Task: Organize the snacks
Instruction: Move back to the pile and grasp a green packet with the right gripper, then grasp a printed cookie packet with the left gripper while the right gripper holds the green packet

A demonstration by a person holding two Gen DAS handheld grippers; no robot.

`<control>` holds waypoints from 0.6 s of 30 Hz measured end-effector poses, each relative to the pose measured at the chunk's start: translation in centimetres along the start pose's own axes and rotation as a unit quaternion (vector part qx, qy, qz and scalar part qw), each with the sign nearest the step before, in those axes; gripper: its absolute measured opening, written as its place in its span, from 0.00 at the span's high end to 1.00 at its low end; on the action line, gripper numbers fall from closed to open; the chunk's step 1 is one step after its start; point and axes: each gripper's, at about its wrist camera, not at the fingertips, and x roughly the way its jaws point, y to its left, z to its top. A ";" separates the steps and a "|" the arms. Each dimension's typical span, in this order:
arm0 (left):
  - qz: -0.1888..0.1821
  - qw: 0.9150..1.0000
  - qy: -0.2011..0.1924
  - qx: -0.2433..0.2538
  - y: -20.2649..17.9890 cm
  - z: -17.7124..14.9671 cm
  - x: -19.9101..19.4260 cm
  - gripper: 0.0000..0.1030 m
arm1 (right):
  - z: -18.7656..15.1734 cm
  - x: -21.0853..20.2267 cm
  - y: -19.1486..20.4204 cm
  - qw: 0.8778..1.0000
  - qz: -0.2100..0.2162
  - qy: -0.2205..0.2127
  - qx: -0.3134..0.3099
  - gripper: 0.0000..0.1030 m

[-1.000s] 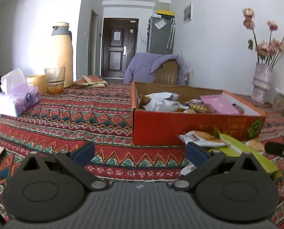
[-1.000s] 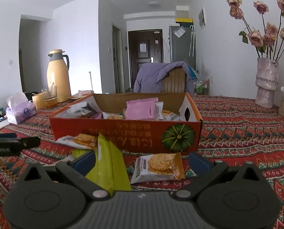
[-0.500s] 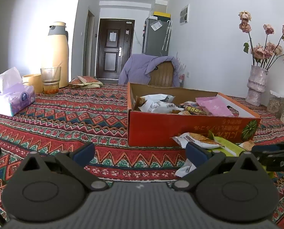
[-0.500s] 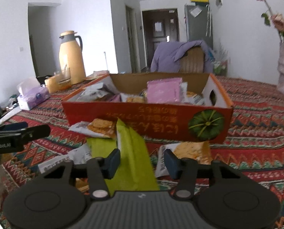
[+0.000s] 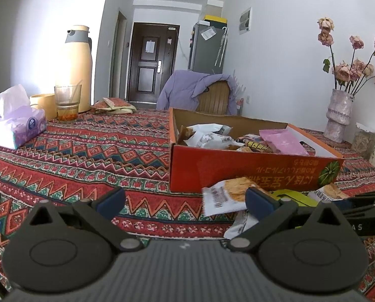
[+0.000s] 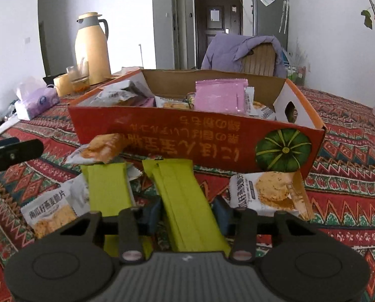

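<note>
An orange cardboard box [image 6: 212,136] with a pumpkin picture stands on the patterned tablecloth and holds several snack packets, among them a pink one [image 6: 220,95]. In front of it lie two green packets and several cracker packets [image 6: 270,191]. My right gripper [image 6: 186,214] is closing its jaws on the nearer green packet [image 6: 182,196], with the pads against its two long edges. The second green packet [image 6: 107,188] lies just to its left. My left gripper [image 5: 185,198] hovers open over the cloth, left of the box [image 5: 237,168], with nothing between its fingers.
A tissue box [image 5: 16,130], a glass [image 5: 68,103] and a tall yellow thermos [image 5: 74,68] stand at the far left. A vase of dried flowers [image 5: 338,118] is at the far right. Behind the box is a chair draped in a purple jacket [image 5: 195,88].
The right gripper's jaws came in from wide open onto the green packet, and the gripper moved closer and tipped downward. The left gripper kept still.
</note>
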 end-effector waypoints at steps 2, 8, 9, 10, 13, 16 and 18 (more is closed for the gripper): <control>0.001 1.000 0.001 0.001 0.0 0.0 0.0 0.00 | -0.1 0.0 0.3 1.000 -0.003 0.001 -0.019 0.57; 0.003 1.000 0.000 -0.001 0.0 0.0 0.0 0.00 | -0.1 -0.3 0.5 1.000 -0.003 -0.008 -0.027 0.64; 0.003 1.000 0.001 -0.002 0.0 0.0 0.0 0.00 | -0.2 -0.5 0.6 0.999 -0.001 -0.015 -0.028 0.65; 0.004 1.000 0.002 -0.003 0.1 0.0 0.0 0.00 | -0.3 -0.8 0.7 0.999 0.005 -0.023 -0.030 0.67; 0.005 1.000 0.004 -0.004 0.1 0.0 0.1 0.00 | -0.5 -1.9 1.1 0.998 0.005 -0.048 -0.036 0.68; 0.005 1.000 0.003 -0.004 0.1 0.0 0.0 0.00 | -0.9 -3.3 1.4 0.996 -0.005 -0.082 -0.041 0.68; 0.005 1.000 0.005 -0.005 0.1 0.0 0.2 0.00 | -1.0 -4.1 1.2 0.995 -0.006 -0.097 -0.038 0.68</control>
